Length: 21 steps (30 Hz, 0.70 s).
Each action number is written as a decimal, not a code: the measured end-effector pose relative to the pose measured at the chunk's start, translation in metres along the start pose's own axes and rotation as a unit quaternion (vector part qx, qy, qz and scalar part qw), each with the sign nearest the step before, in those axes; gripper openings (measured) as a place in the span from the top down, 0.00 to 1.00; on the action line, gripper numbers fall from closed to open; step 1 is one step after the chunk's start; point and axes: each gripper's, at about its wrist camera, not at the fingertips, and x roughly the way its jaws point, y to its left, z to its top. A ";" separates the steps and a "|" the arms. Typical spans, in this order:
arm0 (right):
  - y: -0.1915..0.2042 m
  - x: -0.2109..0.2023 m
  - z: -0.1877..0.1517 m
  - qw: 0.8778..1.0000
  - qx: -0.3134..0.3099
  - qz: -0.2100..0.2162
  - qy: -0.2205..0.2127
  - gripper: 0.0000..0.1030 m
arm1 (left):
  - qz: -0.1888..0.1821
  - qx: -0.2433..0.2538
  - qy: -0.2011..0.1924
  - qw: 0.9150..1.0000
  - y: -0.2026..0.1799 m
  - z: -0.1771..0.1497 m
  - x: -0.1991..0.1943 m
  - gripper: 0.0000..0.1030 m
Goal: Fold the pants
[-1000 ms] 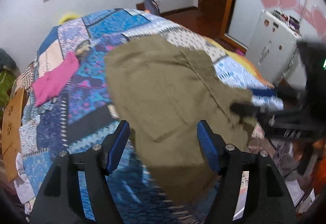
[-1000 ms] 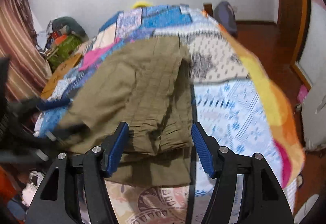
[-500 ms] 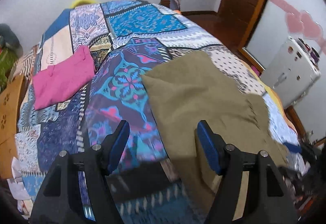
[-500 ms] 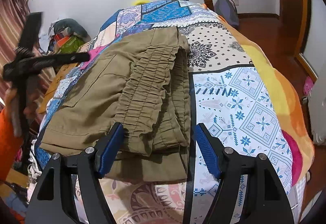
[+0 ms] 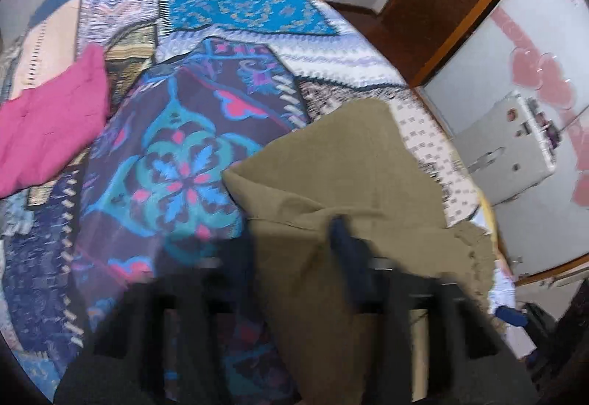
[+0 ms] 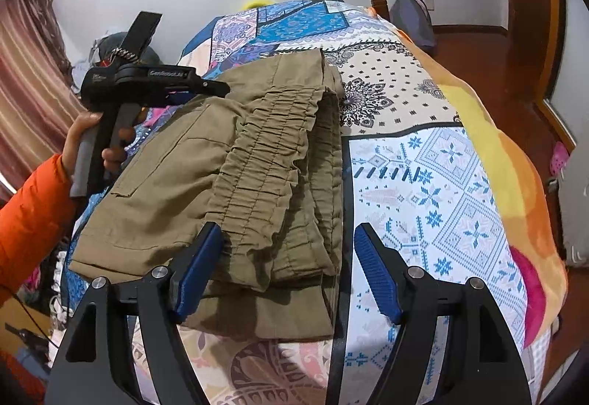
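Since half a second ago the left gripper (image 5: pixel 294 250) dropped low onto the olive pants' (image 6: pixel 235 162) far edge; it's too blurred to tell if it's pinching cloth. The pants lie folded on the patchwork bed (image 6: pixel 441 165), long axis 12 to 6. The right gripper (image 6: pixel 287 272) sits wide open, its waistband end dead ahead at 12, so it's nearer.

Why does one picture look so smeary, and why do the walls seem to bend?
Left wrist view: motion blur smears the left gripper and olive pants. Right wrist view: sharp, the right gripper crisp. In both, the fisheye lens bows the bed and darkens the corners.
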 end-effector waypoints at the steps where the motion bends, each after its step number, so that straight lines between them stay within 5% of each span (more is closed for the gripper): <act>1: 0.000 0.001 0.001 1.000 -0.002 -0.001 0.001 0.32 | 0.003 -0.003 -0.001 1.000 0.002 0.002 0.000 0.81; 4: -0.002 0.003 0.004 1.000 -0.010 0.002 0.005 0.32 | -0.002 -0.014 -0.003 1.000 0.009 0.003 -0.003 0.88; 10: -0.009 0.014 0.020 0.999 -0.034 -0.017 0.014 0.32 | 0.058 0.005 -0.040 0.998 0.017 -0.012 -0.042 0.92; 16: -0.012 0.025 0.055 0.996 -0.046 -0.073 0.018 0.32 | 0.112 0.011 -0.056 0.992 0.028 -0.069 -0.088 0.92; 21: 0.012 0.008 0.062 0.999 -0.042 -0.031 -0.008 0.32 | 0.144 -0.006 -0.069 0.987 0.029 -0.121 -0.111 0.92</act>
